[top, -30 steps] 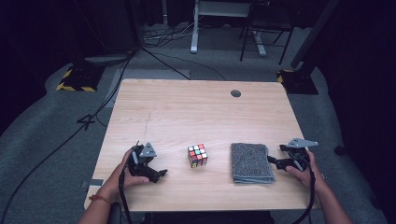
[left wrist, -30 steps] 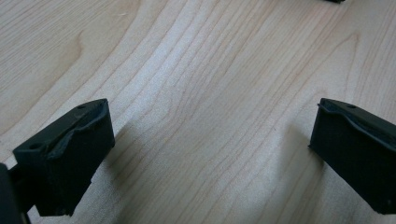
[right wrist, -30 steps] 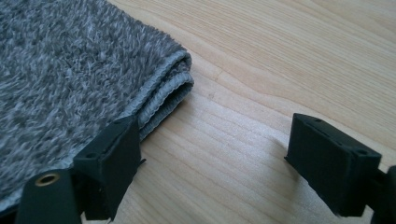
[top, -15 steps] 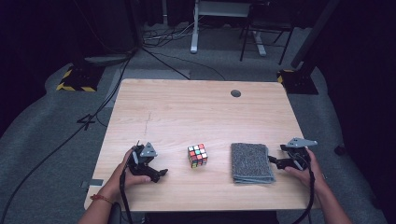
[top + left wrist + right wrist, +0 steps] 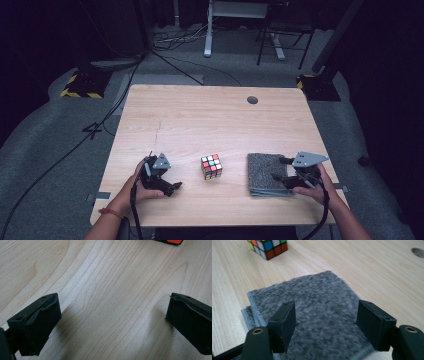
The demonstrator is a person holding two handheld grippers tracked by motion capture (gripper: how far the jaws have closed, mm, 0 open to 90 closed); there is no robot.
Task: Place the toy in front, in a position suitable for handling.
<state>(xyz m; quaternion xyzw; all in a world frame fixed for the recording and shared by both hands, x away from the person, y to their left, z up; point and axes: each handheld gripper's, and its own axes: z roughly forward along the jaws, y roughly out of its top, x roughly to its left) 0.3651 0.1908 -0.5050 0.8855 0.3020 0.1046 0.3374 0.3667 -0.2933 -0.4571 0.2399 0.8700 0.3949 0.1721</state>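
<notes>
Right gripper (image 5: 281, 169) is hovering over the near right edge of the folded grey cloth (image 5: 267, 172), its jaws standing wide apart with nothing pinched between them. They have just been closing a little, and the cloth is lying under the gap rather than in it. In the right gripper view (image 5: 325, 322) the fuzzy grey surface (image 5: 319, 312) is spreading out below and ahead of the two black pads, with the folded layers showing at the edge on the jaws' left. Whether the jaw tips are brushing the pile cannot be told. A person's right hand (image 5: 312, 187) is wrapping the body of this gripper from behind.

Beyond the cloth, ahead and to the left of these jaws, a colour cube (image 5: 268, 247) is sitting on the bare wood, apart from the cloth's corner. In the high view the cube (image 5: 211, 166) is lying between the two grippers, just beside the cloth.

Left gripper (image 5: 175, 186) is resting low on the wooden table (image 5: 210, 120), well apart from the cloth, held by the left hand (image 5: 137, 185). Its jaws are gaping wide over bare wood (image 5: 112, 302), holding nothing, with the cube's edge (image 5: 170, 241) peeking in far ahead of them.
</notes>
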